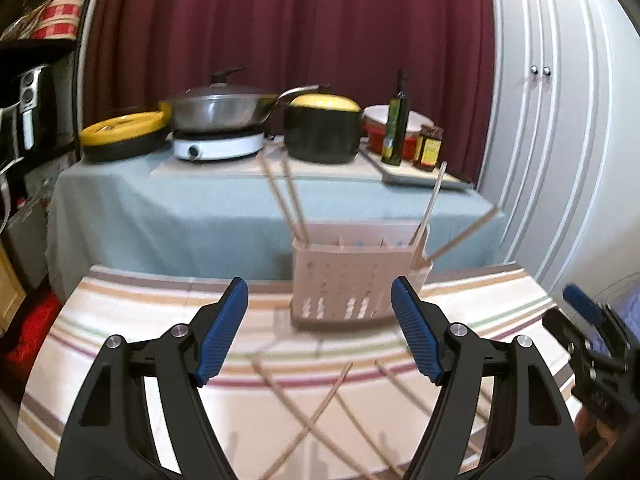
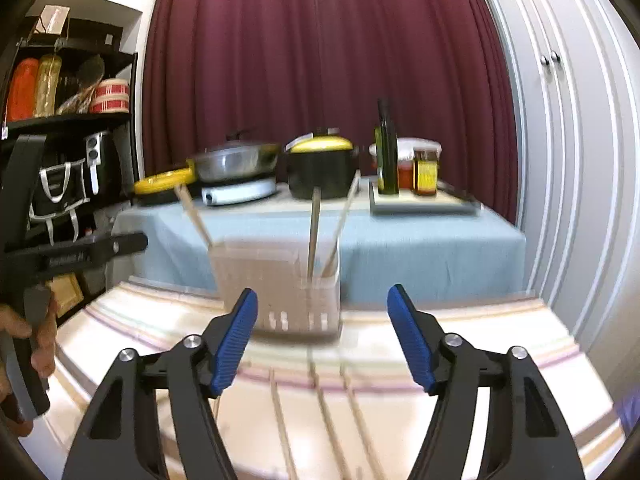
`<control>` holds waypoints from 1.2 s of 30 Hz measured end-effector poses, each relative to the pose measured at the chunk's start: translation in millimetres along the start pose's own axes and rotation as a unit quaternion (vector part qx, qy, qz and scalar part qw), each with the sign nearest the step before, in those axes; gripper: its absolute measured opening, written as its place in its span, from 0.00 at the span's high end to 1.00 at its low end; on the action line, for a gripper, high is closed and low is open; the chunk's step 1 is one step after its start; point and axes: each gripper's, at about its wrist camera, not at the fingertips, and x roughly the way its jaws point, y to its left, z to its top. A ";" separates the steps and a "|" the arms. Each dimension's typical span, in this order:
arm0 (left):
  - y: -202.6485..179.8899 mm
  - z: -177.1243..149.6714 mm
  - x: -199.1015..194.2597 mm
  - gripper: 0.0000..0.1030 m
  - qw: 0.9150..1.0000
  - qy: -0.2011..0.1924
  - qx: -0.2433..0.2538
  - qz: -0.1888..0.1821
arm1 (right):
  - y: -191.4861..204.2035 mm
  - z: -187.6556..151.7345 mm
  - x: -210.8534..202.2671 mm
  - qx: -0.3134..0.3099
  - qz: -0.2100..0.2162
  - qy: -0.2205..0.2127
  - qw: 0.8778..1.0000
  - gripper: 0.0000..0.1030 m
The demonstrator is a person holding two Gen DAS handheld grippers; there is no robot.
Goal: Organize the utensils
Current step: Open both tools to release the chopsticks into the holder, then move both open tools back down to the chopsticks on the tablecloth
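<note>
Left wrist view: we see both grippers point(image 1: 319, 330) point(image 2: 322, 334) gaping wide, empty, over loose wooden chopsticks point(image 1: 320, 408) before the beige slotted plastic caddy point(image 1: 352, 280).

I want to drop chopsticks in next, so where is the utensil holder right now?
The utensil holder stands on the striped cloth, just ahead of both open grippers, with loose chopsticks lying nearer.

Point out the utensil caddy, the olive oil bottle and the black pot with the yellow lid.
utensil caddy point(image 1: 352, 280), left wrist view, front wall.
olive oil bottle point(image 1: 396, 128), left wrist view, label.
black pot point(image 2: 322, 178), right wrist view, side wall.
</note>
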 end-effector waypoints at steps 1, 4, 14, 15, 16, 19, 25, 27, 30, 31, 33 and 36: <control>0.8 -8.5 -2.3 0.30 1.000 0.004 -0.001 0.008 | -0.2 -11.5 -3.5 0.000 -0.001 0.008 1.000 0.43; 2.6 -24.5 -7.0 0.30 1.000 0.012 -0.009 0.019 | -0.1 -38.7 -11.5 0.003 0.009 0.026 1.000 0.47; 4.9 -92.8 -14.0 0.30 0.996 0.070 -0.019 0.047 | -0.2 -112.0 -19.0 0.001 0.032 0.086 0.996 0.62; 4.0 -97.2 -13.9 0.30 0.996 0.074 -0.020 0.049 | -0.5 -117.4 -18.9 0.003 0.033 0.092 0.995 0.63; 3.2 -101.7 -13.9 0.30 0.996 0.077 -0.021 0.051 | -0.6 -122.3 -18.4 0.005 0.035 0.098 0.995 0.64; -1.0 -112.2 -12.4 0.30 0.995 0.087 -0.022 0.053 | -0.4 -136.8 -15.6 0.004 0.036 0.117 0.993 0.69; -10.6 -134.3 -4.7 0.30 0.992 0.111 -0.025 0.051 | -3.7 -147.1 -15.7 0.010 0.036 0.129 0.991 0.86; -14.1 -138.5 -1.7 0.30 0.992 0.116 -0.028 0.049 | -1.6 -147.6 -16.6 0.002 0.034 0.128 0.991 0.88; -18.1 -145.1 2.0 0.30 0.991 0.122 -0.033 0.045 | -1.3 -148.6 -17.4 -0.004 0.034 0.126 0.991 0.88; -19.6 -147.0 3.5 0.30 0.991 0.124 -0.033 0.044 | -1.5 -149.2 -17.9 -0.003 0.034 0.125 0.992 0.88; -23.5 -152.0 7.5 0.30 0.990 0.131 -0.030 0.044 | -2.6 -149.4 -18.4 -0.002 0.035 0.124 0.992 0.88; -27.0 -159.3 14.3 0.30 0.988 0.143 -0.028 0.042 | -2.9 -149.2 -18.9 -0.001 0.035 0.123 0.992 0.88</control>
